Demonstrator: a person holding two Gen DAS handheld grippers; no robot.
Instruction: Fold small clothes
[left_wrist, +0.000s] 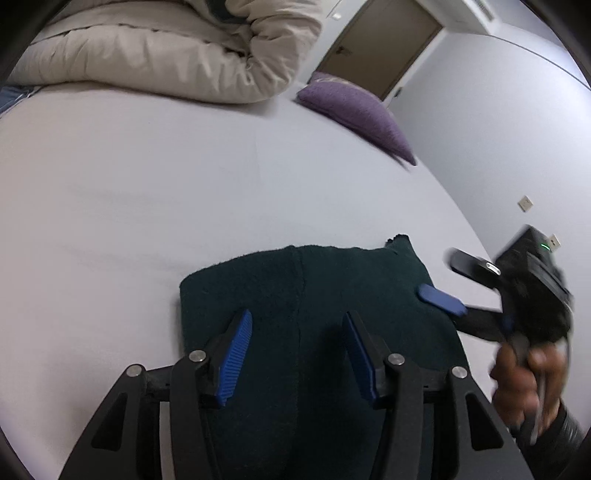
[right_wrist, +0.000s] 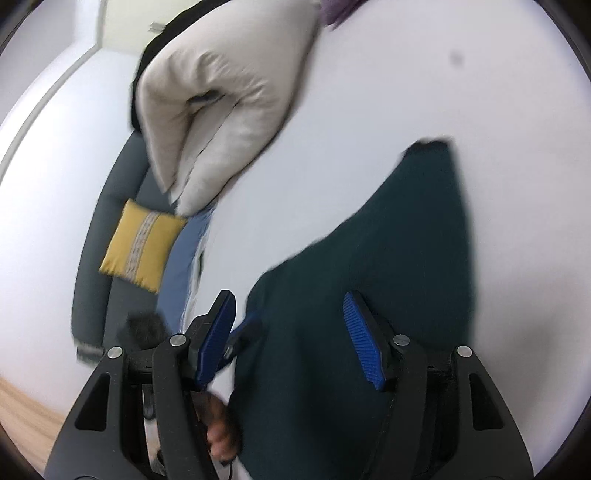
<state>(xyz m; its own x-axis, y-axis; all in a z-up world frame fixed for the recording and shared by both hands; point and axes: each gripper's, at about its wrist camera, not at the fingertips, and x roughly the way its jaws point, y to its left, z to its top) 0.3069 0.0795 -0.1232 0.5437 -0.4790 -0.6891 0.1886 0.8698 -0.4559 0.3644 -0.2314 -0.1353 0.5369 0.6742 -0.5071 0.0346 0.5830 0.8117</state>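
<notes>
A dark green garment (left_wrist: 314, 295) lies flat, folded, on the white bed sheet (left_wrist: 147, 192). My left gripper (left_wrist: 297, 354) is open above its near part, jaws wide apart, empty. My right gripper (left_wrist: 443, 301) shows at the garment's right edge, one blue finger over the cloth, blurred by motion. In the right wrist view the right gripper (right_wrist: 291, 339) is open over the garment (right_wrist: 369, 277), nothing between its jaws. The left gripper's blue fingertip (right_wrist: 245, 326) shows beside it at the garment's left edge.
A rolled beige duvet (left_wrist: 166, 51) lies at the far side of the bed. A purple cushion (left_wrist: 354, 107) sits at the far right corner. In the right wrist view a yellow cushion (right_wrist: 142, 245) rests on a grey sofa (right_wrist: 96, 280) beyond the bed.
</notes>
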